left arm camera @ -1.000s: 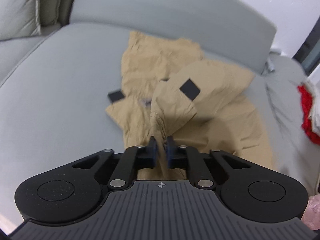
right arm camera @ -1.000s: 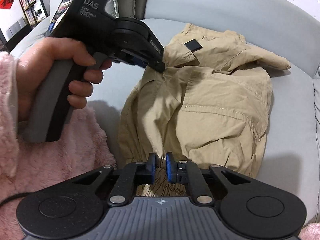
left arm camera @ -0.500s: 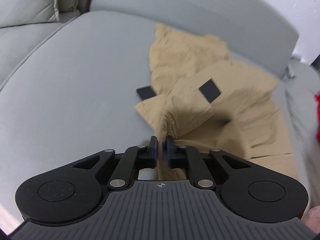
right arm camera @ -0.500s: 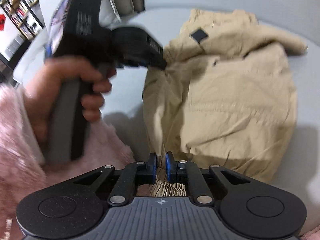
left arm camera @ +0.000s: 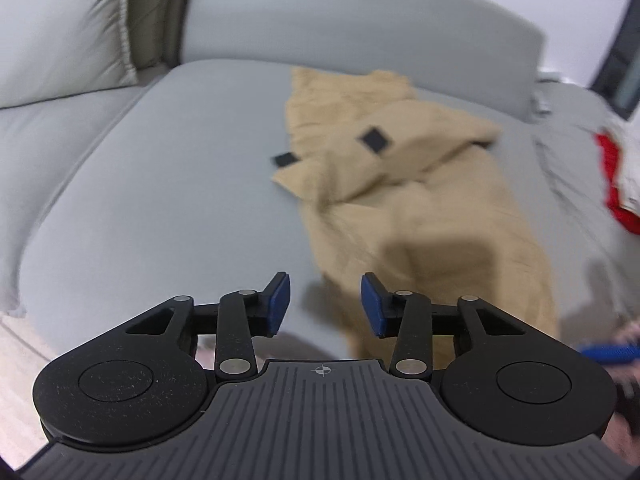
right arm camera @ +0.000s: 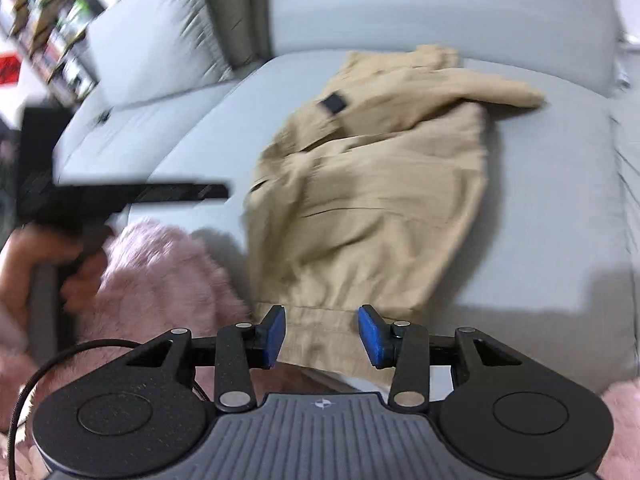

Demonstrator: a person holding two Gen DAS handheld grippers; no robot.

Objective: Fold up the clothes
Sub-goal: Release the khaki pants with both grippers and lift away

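Observation:
Tan trousers [left arm camera: 404,200] lie folded and rumpled on the grey sofa seat [left arm camera: 160,184], a black patch showing on top. My left gripper [left arm camera: 325,305] hovers near their left edge. Its jaws are opening and nothing is between them. In the right wrist view the trousers [right arm camera: 372,200] run away from me. My right gripper [right arm camera: 322,334] hangs over their gathered elastic hem [right arm camera: 320,318]. Its jaws are opening, the pads apart from the cloth. The left gripper [right arm camera: 222,191] shows there as a black blur at left, held by a hand [right arm camera: 36,248].
A fluffy pink sleeve [right arm camera: 160,268] fills the lower left of the right wrist view. The sofa backrest [left arm camera: 360,28] and a grey cushion [left arm camera: 60,28] stand behind the trousers. Red and white cloth [left arm camera: 614,184] lies at the far right. Shelves [right arm camera: 48,32] stand beyond the sofa.
Both grippers were shut on the tan cloth and have let it go, their jaws now apart. Both have drawn back and up. The trousers have dropped onto the seat.

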